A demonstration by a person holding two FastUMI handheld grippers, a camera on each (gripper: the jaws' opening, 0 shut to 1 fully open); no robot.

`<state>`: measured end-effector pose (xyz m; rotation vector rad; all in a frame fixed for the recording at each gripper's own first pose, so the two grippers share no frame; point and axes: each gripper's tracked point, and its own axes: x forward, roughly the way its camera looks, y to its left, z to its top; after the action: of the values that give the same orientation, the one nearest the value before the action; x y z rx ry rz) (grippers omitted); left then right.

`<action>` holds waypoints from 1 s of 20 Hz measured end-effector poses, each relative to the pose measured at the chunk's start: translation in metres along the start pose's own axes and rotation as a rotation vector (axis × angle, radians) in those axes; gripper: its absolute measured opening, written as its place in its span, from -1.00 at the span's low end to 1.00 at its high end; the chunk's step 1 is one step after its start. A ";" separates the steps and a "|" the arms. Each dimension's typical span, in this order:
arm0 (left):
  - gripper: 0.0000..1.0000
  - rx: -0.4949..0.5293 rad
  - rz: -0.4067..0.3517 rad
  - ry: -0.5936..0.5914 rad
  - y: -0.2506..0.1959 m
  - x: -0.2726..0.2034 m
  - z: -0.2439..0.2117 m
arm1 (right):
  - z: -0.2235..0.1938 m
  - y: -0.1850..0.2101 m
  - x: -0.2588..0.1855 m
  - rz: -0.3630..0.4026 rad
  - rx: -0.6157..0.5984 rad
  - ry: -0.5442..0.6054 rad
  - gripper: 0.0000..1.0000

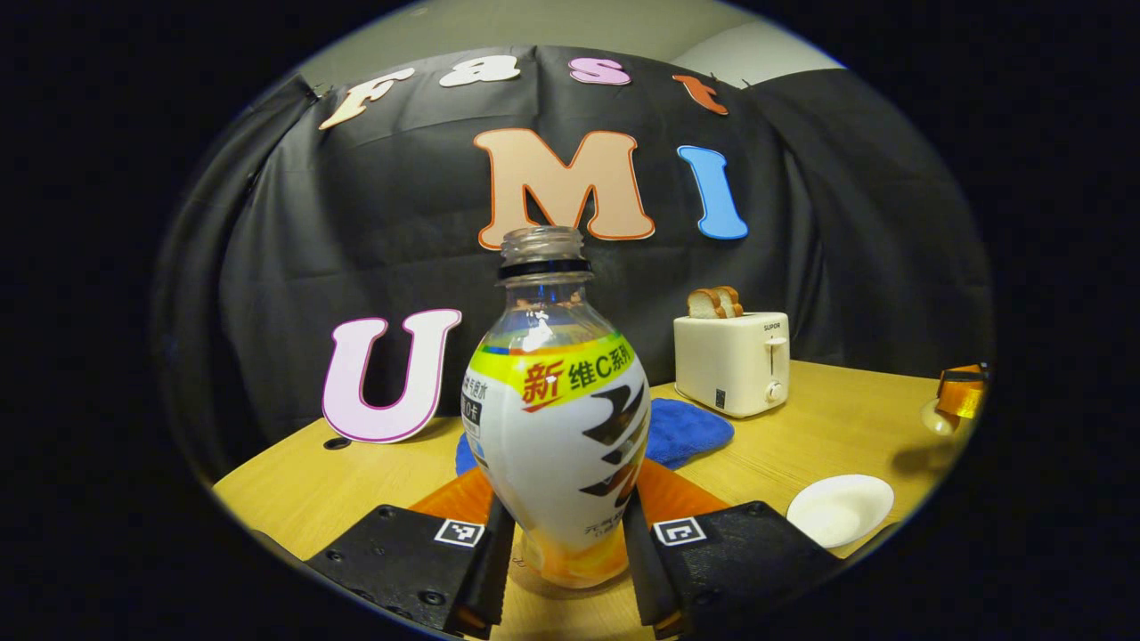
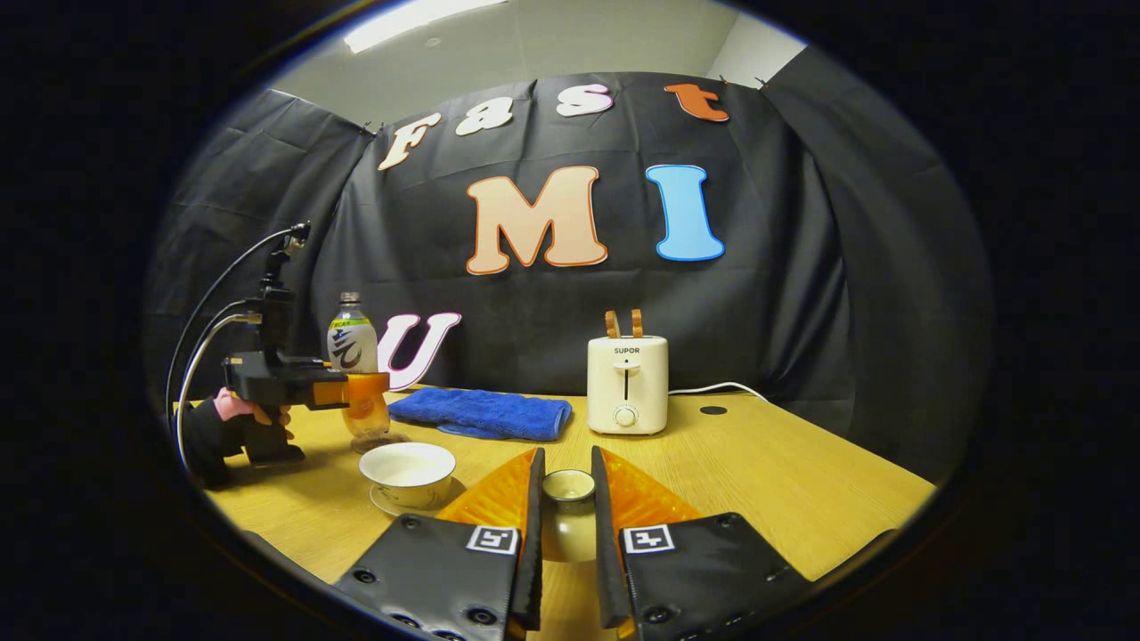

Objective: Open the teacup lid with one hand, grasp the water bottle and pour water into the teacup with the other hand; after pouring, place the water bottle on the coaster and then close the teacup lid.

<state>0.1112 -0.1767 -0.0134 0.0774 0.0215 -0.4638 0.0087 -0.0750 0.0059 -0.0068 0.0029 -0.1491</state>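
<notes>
While the bottle [image 1: 557, 418] stands upright on the worktop [image 1: 828, 418], I have my left hand-held gripper [image 1: 561, 556] pinching it low on the body, one finger pressed to each side. Its cap is off and the neck is bare. In the right gripper view the bottle [image 2: 354, 352] stands left of the toaster [image 2: 627, 385], beyond the cup [image 2: 408, 472], with the left hand-held gripper [image 2: 356, 392] clamped around its lower part and a gloved hand [image 2: 233, 425] holding that tool.

My right hand-held gripper [image 2: 567, 525] is pinching the lid [image 2: 568, 512], which sits knob-up between the two fingers, in front of the toaster and nearer to me. I cannot tell whether the lid touches the worktop [image 2: 784, 472] or hangs above it.

The cup stands open on its saucer, left of the toaster and nearer the camera, just in front of the bottle. A blue cloth [image 2: 481, 414] lies folded on the worktop just left of the toaster, behind the cup.

From the left gripper view, the toaster [image 1: 732, 361] is behind and right of the bottle, with two slices of bread [image 1: 715, 303] poking from its slots. The blue cloth [image 1: 690, 429] lies behind the bottle, reaching toward the toaster, and the white cup [image 1: 840, 507] sits in front of the toaster.
</notes>
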 end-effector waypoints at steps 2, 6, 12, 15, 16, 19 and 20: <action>0.12 0.001 0.004 0.012 0.002 0.004 -0.004 | 0.000 0.000 0.000 0.000 0.000 0.000 -0.41; 0.12 0.004 0.007 0.022 0.004 0.006 -0.009 | 0.000 -0.001 0.000 -0.001 0.000 0.000 -0.43; 0.16 -0.002 0.006 0.038 0.004 0.008 -0.017 | 0.000 -0.001 -0.001 -0.001 0.000 0.001 -0.41; 0.27 -0.011 0.005 0.034 0.005 0.007 -0.017 | 0.001 -0.001 0.000 -0.001 0.000 0.001 -0.41; 0.31 -0.013 0.006 0.035 0.005 0.007 -0.018 | 0.001 -0.001 0.000 -0.003 -0.001 0.001 -0.41; 0.39 -0.019 0.001 0.041 0.004 0.005 -0.020 | 0.001 -0.001 -0.001 -0.005 0.000 0.000 -0.41; 0.67 -0.024 -0.001 0.037 0.004 0.006 -0.020 | 0.000 -0.001 -0.001 -0.006 0.000 0.000 -0.41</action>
<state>0.1178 -0.1743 -0.0329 0.0621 0.0638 -0.4633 0.0080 -0.0762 0.0062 -0.0070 0.0027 -0.1546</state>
